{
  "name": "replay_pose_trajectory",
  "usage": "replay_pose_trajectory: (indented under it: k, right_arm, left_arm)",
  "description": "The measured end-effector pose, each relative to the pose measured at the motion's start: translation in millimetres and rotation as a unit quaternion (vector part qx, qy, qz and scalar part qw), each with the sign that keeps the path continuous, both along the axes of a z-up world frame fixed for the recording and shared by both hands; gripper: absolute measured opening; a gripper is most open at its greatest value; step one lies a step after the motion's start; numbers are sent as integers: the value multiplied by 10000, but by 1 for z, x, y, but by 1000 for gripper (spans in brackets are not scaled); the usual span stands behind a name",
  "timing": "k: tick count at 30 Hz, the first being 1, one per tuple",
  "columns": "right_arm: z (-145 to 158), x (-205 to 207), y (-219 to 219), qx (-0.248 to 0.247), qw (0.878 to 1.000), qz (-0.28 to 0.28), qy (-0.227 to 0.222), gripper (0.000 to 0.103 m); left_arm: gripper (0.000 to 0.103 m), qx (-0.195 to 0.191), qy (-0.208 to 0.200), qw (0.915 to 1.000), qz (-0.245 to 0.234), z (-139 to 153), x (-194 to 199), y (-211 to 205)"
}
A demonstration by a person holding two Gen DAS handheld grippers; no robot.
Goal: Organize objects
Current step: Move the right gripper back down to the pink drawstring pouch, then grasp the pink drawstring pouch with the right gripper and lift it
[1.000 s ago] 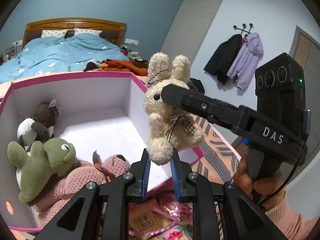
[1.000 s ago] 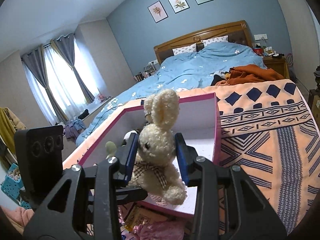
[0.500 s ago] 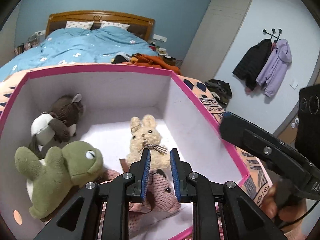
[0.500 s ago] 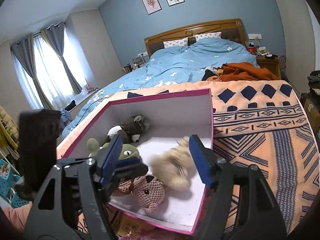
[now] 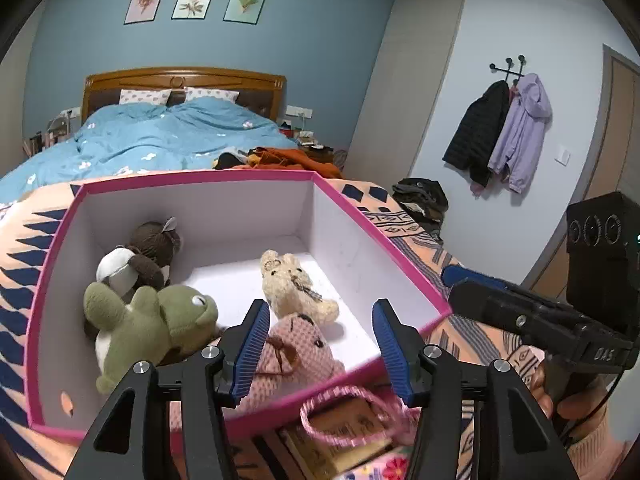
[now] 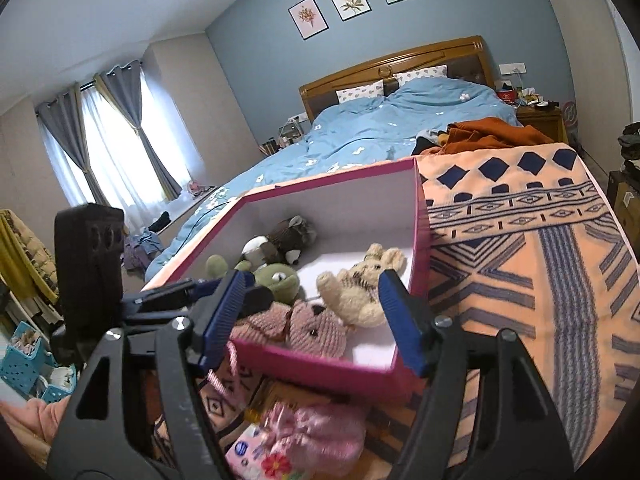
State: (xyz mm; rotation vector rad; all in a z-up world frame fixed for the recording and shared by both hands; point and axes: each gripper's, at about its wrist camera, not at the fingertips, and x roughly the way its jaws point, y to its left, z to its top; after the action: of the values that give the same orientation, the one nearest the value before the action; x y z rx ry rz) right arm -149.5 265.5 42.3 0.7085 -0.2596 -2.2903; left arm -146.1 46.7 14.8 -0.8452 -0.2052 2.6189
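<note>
1. Inside the pink-rimmed box (image 5: 384, 244), four plush toys are counted: a cream rabbit (image 5: 294, 284), a pink knitted bear (image 5: 298, 350), a green frog (image 5: 156, 320) and a brown toy (image 5: 154, 242).
2. Two coats (image 5: 500, 132) are shown only by the left view; curtains (image 6: 116, 136) only by the right.
3. Bare floor is left at the box's 2 o'clock corner.
4. Both the left gripper (image 5: 318, 344), whose jaws have just been opening, and the right gripper (image 6: 310, 320) are held apart, with nothing gripped.
</note>
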Motion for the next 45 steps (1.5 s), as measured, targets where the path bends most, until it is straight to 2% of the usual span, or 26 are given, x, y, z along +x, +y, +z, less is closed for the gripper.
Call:
replay_pose_trajectory:
  k: [4, 7, 9, 13, 19, 23, 27, 29, 31, 33, 45]
  right_arm:
    - [-10, 14, 5, 18, 9999, 68, -94, 71]
    - [-17, 27, 9, 128, 9999, 77, -67, 72]
    - [-23, 36, 9, 281, 9995, 30, -110, 72]
    - [-37, 51, 10, 497, 9986, 40, -195, 72]
    - [-58, 59, -4, 725, 9964, 188, -389, 72]
    - [-67, 63, -18, 1001, 9943, 208, -316, 72]
    - [-75, 58, -23, 1181, 9925, 16, -327, 71]
    - [-78, 54, -19, 1133, 9927, -41, -409, 64]
    - [-79, 51, -16, 1102, 9928, -86, -458, 49]
    - [-80, 49, -11, 933, 9940, -45, -574, 42]
    - [-71, 50, 10, 298, 9962, 13, -823, 29]
  left_arm:
    - [55, -89, 71, 9999, -30, -1, 17, 1]
    - [56, -342, 177, 9992, -65, -6, 30, 6]
    - [61, -553, 384, 9977, -24, -6, 42, 9]
    - [63, -604, 483, 9968, -182, -4, 58, 14]
    - [63, -677, 236, 9972, -232, -18, 65, 19]
    - [63, -589, 10, 9980, -229, -30, 67, 17]
    - [63, -612, -106, 9977, -252, -38, 70, 18]
    - [63, -630, -167, 9975, -274, -41, 70, 19]
    - [63, -638, -236, 9972, -300, -45, 70, 20]
    - [63, -644, -284, 9970, -332, -47, 69, 22]
    - [63, -587, -437, 9958, -552, -54, 75, 24]
